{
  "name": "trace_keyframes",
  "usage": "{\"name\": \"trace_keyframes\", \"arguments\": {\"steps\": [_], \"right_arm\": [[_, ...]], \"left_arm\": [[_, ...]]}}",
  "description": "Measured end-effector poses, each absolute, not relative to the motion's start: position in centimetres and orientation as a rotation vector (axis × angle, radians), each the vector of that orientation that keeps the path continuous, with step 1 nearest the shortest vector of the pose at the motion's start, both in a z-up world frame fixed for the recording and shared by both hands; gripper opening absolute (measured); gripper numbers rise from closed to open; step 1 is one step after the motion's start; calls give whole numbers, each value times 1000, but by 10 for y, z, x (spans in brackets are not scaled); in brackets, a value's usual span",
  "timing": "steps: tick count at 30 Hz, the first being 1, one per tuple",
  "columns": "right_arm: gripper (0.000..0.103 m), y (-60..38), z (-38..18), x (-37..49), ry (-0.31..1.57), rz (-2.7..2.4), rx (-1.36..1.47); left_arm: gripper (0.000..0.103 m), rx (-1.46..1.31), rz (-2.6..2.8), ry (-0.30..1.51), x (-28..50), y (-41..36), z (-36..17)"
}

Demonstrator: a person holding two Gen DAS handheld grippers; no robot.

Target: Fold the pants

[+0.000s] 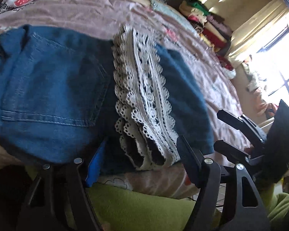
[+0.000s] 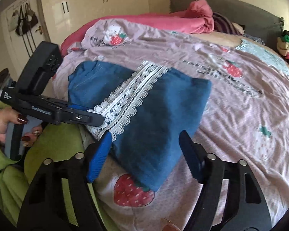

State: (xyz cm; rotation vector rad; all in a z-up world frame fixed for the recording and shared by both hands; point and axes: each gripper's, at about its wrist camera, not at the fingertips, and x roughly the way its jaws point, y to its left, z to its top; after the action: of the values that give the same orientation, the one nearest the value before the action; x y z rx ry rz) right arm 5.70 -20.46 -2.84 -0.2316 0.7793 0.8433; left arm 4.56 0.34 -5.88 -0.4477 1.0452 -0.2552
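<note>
The bed (image 2: 240,104), covered by a pink strawberry-print sheet, is serving as the work surface and as the landmark for all positions below. The pants (image 2: 160,119), blue denim with white lace trim (image 2: 129,96), are lying near the bed's front edge, just in front of the person. They are already lying in a compact, layered bundle: a back pocket (image 1: 54,84) is facing up on one side, and the lace hems are lying doubled across the middle. Judging from this shape, most of the folding is done; what is left appears to be one more fold or a final squaring and flattening.

The left hand-held gripper (image 1: 142,159) is sitting at the bed's front edge with its jaws partly apart, straddling the lace hem end of the bundle; the pads are not visibly pressing on the cloth. The right hand-held gripper (image 2: 144,154) is hovering over the bundle's near corner, jaws also partly apart, with denim between the fingers but no pad contact showing. Neither unit is holding the pants at this moment.
</note>
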Motion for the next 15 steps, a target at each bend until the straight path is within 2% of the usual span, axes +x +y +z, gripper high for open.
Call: {"name": "trace_keyframes", "arguments": {"steps": [1, 2, 3, 5, 9, 15], "right_arm": [[60, -202, -32, 58, 793, 846, -235], [60, -200, -36, 58, 805, 847, -243], [60, -198, -38, 57, 809, 846, -249], [59, -196, -38, 56, 812, 848, -256], [59, -188, -27, 52, 773, 879, -248], [59, -176, -53, 60, 859, 814, -315]], "left_arm": [[67, -429, -253, 1044, 46, -1, -60], [39, -407, -259, 1037, 47, -5, -61], [24, -399, -264, 1038, 48, -6, -62], [19, -386, -267, 1032, 46, -4, -61], [19, -341, -257, 992, 36, 6, -45], [37, -307, -231, 1029, 38, 4, -55]]}}
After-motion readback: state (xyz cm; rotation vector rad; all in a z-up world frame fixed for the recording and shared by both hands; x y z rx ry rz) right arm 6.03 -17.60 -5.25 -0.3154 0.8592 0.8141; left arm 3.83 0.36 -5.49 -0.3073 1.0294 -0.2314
